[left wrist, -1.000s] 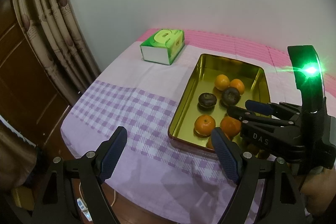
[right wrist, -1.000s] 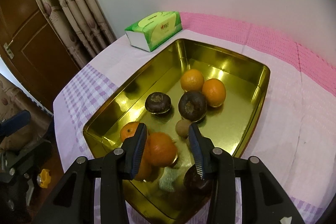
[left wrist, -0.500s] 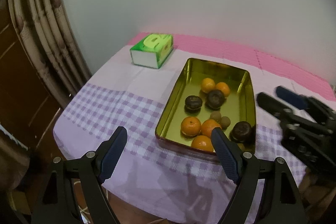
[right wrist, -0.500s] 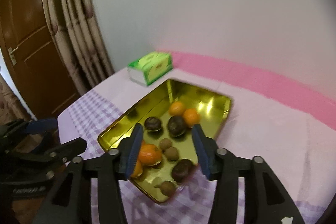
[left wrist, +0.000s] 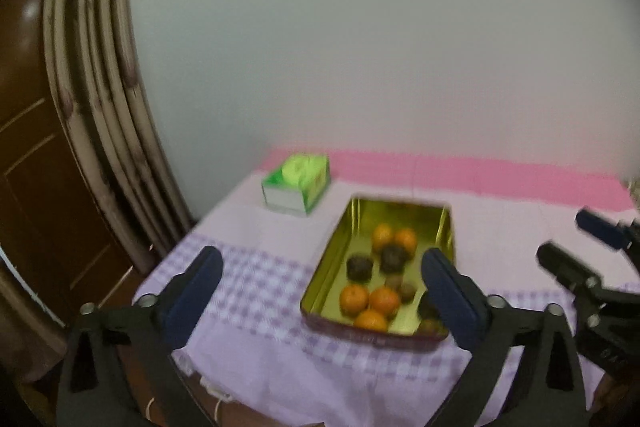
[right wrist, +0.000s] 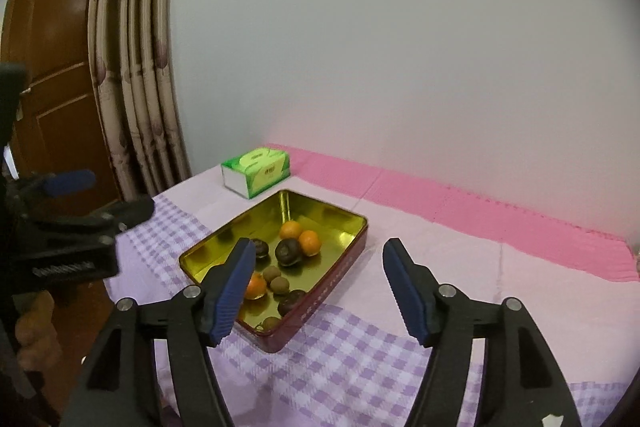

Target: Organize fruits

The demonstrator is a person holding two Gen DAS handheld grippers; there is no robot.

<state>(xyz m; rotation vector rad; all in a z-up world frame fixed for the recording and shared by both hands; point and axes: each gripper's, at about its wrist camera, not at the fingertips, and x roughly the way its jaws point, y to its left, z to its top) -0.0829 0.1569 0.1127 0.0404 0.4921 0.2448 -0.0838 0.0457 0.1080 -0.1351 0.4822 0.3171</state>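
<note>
Gold tin [right wrist: 344, 217] holds oranges [right wrist: 309, 242], dark fruits [right wrist: 289, 251]; left claw [left wrist: 320, 297], right claw [right wrist: 316, 287] opening, empty.

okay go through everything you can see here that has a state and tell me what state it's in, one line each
left gripper: jaws opening, nothing between them, off the table.
right gripper: jaws opening, empty.
gold tin: lidless, flat on the tablecloth, holding fruit.
oranges: loose in the tin, whole.
dark fruits: loose in the tin.
tissue box: lying flat beyond the tin, apart from it.
door: shut, as far as visible.
</note>
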